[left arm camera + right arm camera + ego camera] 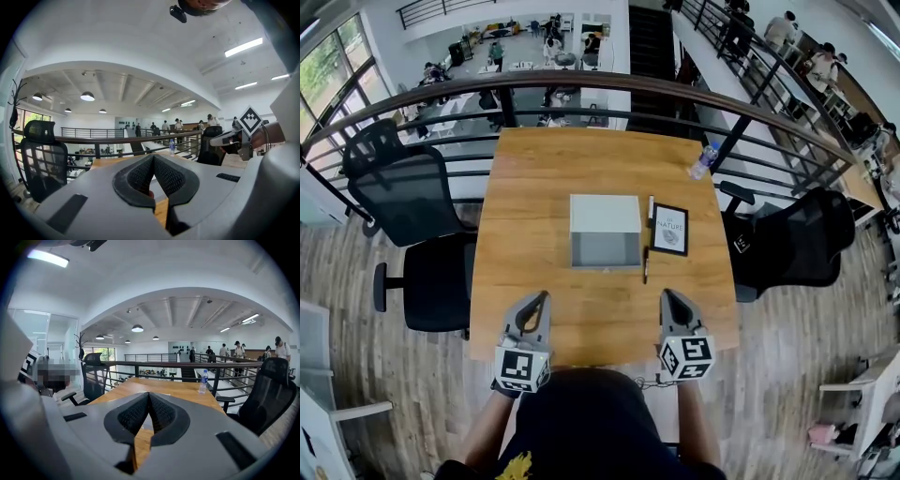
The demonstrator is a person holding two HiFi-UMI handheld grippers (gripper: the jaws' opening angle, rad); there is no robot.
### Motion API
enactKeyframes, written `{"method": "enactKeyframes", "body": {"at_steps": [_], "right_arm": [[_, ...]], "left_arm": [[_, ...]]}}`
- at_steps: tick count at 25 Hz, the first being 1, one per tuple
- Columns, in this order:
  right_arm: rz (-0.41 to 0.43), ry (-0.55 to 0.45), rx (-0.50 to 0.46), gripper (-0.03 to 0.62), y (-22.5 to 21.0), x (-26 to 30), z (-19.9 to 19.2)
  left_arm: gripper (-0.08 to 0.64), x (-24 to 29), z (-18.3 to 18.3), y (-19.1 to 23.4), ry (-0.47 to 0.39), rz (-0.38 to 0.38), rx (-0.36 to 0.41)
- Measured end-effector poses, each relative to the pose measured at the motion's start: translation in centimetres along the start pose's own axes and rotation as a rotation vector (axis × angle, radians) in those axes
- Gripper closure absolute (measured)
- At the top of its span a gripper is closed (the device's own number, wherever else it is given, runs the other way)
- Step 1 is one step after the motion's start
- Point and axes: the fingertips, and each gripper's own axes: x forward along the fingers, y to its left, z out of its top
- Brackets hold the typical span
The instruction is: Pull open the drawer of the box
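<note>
ahead of both grippers, the wooden table (534, 169) carries everything, and the box (605, 214) sits mid-table, well beyond their tips and roughly between their two lines of reach. that suits a straight pull toward the person. the box is white on top, with a grey white-rimmed face turned to the grippers; i cannot tell whether that grey part is the shut drawer front or a tray already drawn out.

the left gripper (542, 298) and right gripper (669, 296) hover over the near table edge, each with its jaws together on nothing, likely a resting pose. just beyond the right gripper lie a framed card (669, 229) and a pen (646, 264), beside the box.
</note>
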Motion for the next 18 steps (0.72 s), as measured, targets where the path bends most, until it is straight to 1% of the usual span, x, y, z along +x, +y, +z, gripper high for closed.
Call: {"method": "enactKeyframes", "body": {"at_steps": [3,11,14,18], "right_arm": [[-0.003,0.000,-0.026,0.598,0.1,0.1,0.1],[-0.008,0.004,-0.006,0.598,0.2,0.2,-0.2],[-0.037,-0.007,0.001,0.598,-0.6,0.0,0.0],[-0.065,-0.014,0.017,0.598,-2.0,0.0,0.1]], "left_arm": [[0.543,0.3,-0.1,0.1,0.001,0.002,-0.004],[0.543,0.9,-0.7,0.2,0.032,0.000,0.001],[0.543,1.3,-1.3,-0.2,0.052,-0.029,-0.009],[0.543,1.9,-2.3,-1.1,0.092,-0.071,0.002]]}}
